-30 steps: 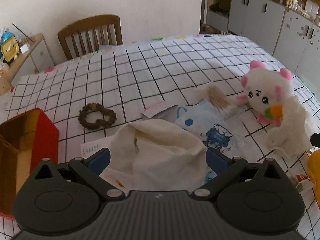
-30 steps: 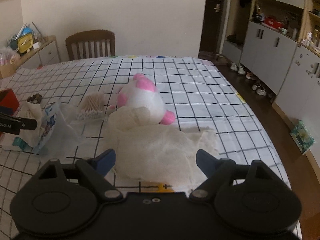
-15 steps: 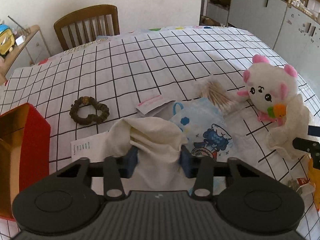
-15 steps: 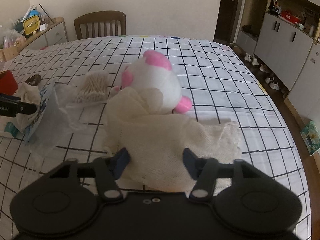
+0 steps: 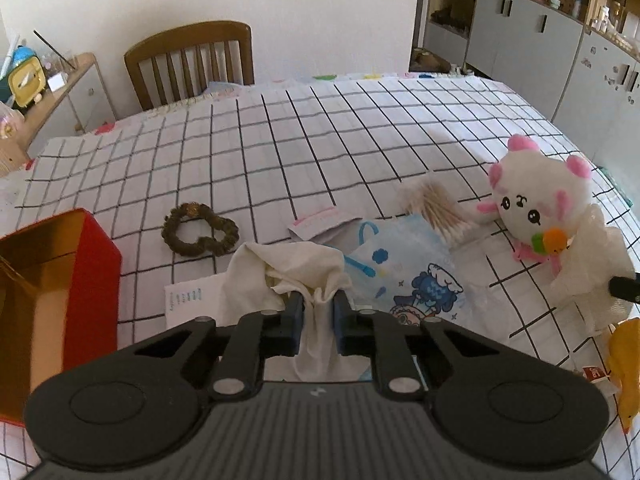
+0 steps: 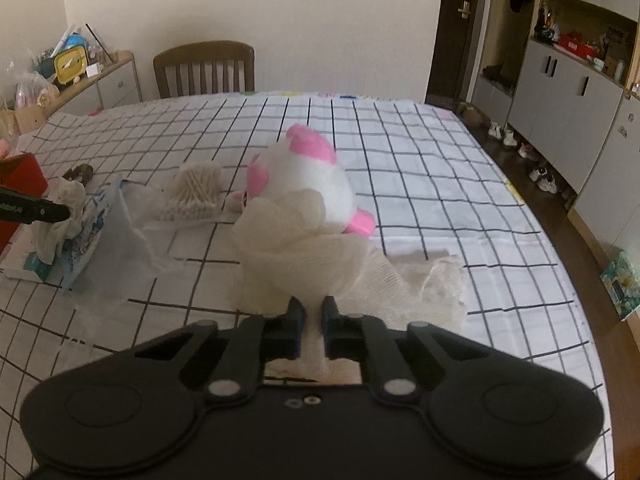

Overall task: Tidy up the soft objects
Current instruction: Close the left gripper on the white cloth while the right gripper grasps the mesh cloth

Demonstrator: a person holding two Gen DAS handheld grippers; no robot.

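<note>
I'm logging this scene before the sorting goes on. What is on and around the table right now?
plush toy: 1, white and pink, right side.
gauze cloth: 1, cream, draped against the plush.
white cloth: 1, near the red box.
cotton swabs: 1 bundle, beside the plush.
printed bag: 1, blue-white.
scrunchie: 1, brown.
red box: 1, open, left.
chair: 1, wooden, far side.
left gripper: clamps the white cloth.
right gripper: clamps the gauze cloth.
</note>
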